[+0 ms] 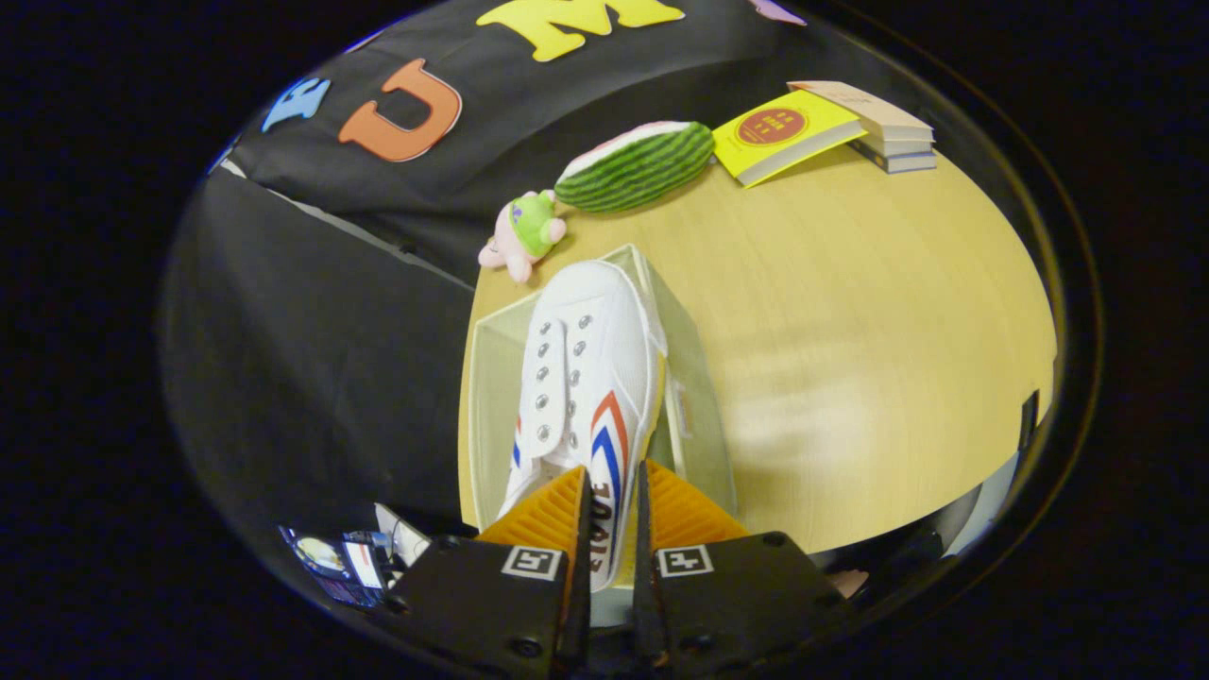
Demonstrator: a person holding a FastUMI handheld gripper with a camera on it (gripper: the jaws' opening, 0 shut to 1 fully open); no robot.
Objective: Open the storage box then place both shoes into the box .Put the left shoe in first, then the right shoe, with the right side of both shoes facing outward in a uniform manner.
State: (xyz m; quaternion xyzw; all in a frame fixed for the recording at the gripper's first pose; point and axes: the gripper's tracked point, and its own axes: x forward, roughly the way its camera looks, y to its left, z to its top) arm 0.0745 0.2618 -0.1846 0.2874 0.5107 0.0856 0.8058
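Gripper (612,515) fingers clamp the heel wall of the white shoe (586,378), hiding its rear edge. Shoe: metal eyelets, red-blue stripes, toe pointing away, over the open translucent storage box (694,378) on the table (850,331).

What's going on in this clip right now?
A hand-held gripper is shut on the heel end of a white sneaker with red and blue stripes, holding it over an open, clear storage box on a wooden table. The toe points away from the fingers, toward a small plush toy. Beyond that lie a watermelon-slice plush and a few books. Whether another shoe is already inside is unclear.
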